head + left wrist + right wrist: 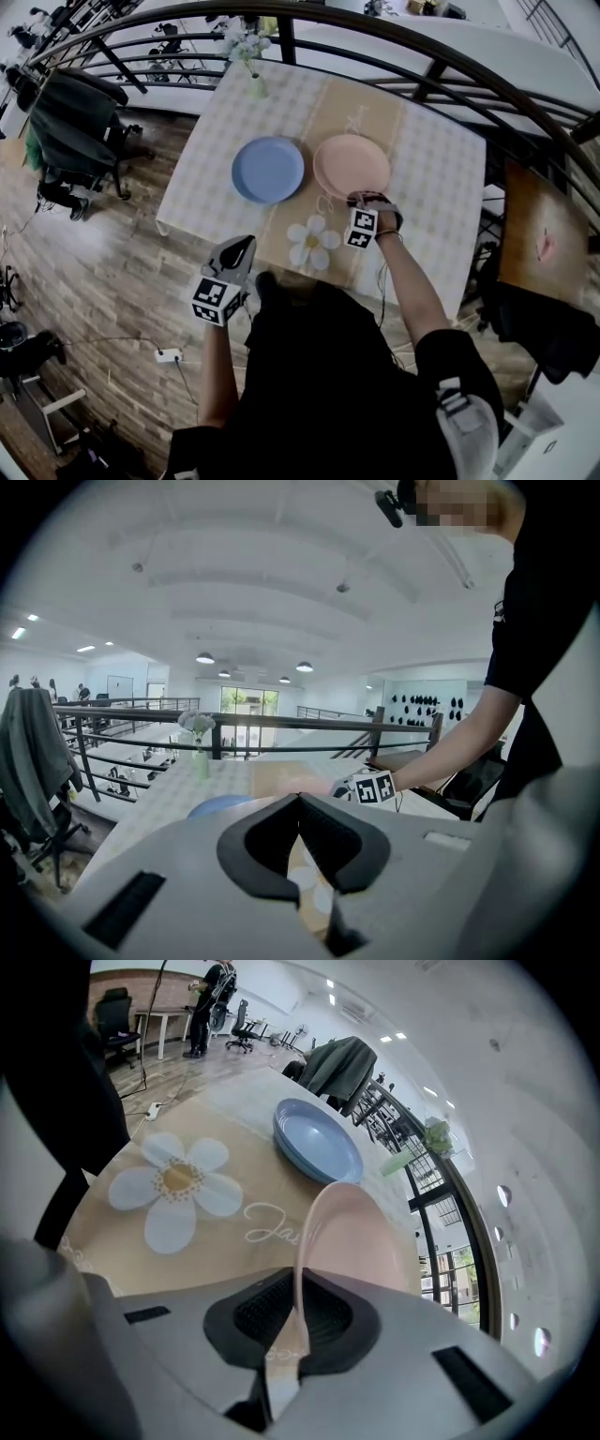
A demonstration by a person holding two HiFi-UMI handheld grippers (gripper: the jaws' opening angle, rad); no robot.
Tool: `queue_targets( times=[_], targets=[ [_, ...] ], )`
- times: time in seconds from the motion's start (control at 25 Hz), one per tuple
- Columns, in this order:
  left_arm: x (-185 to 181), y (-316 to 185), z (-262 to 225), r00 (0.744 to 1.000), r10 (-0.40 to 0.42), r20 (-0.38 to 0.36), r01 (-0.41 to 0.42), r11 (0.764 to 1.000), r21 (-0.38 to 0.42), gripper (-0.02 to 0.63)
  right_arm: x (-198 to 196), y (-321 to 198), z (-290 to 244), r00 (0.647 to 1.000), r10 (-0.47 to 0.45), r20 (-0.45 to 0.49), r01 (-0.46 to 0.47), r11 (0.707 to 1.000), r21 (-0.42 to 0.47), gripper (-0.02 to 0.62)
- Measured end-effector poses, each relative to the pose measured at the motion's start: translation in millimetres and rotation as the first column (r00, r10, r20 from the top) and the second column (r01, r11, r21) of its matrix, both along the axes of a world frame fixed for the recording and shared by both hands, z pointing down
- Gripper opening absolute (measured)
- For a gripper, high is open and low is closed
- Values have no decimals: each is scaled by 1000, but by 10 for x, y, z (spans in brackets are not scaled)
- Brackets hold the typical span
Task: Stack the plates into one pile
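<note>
A blue plate (268, 170) lies on the checked table (441, 178), left of a pink plate (351, 163). My right gripper (362, 200) is shut on the pink plate's near rim; in the right gripper view that rim (302, 1269) runs between the pads of the right gripper (298, 1314), with the blue plate (319, 1143) beyond to the left. My left gripper (244, 246) hovers off the table's near edge, below the blue plate. Seen from the left gripper view, the left gripper (300, 801) is shut on nothing, with the blue plate (217, 805) ahead.
A white flower-shaped mat (312, 242) lies on the beige runner (349, 112) near the front edge. A vase of flowers (251, 58) stands at the table's far left corner. A dark railing (450, 66) curves behind the table. A chair with a jacket (66, 122) stands at left.
</note>
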State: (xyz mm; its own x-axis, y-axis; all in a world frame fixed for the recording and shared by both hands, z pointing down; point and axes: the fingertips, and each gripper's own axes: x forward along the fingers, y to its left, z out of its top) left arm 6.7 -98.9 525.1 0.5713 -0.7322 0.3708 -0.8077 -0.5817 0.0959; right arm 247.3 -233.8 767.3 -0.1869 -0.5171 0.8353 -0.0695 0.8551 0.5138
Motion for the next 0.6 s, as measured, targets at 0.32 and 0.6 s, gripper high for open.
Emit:
queue_targets(
  times=[0.32,0.6],
  targets=[
    [-662,-73,42,998,55,-8,-54,998,18,2,-541,39,-71,998,70,8,-70,997,31,18],
    [-1156,-275,41,995,95,-20,-94,995,25,2,-1003,-30,-148,994,109,9,-110,993,50,18]
  ],
)
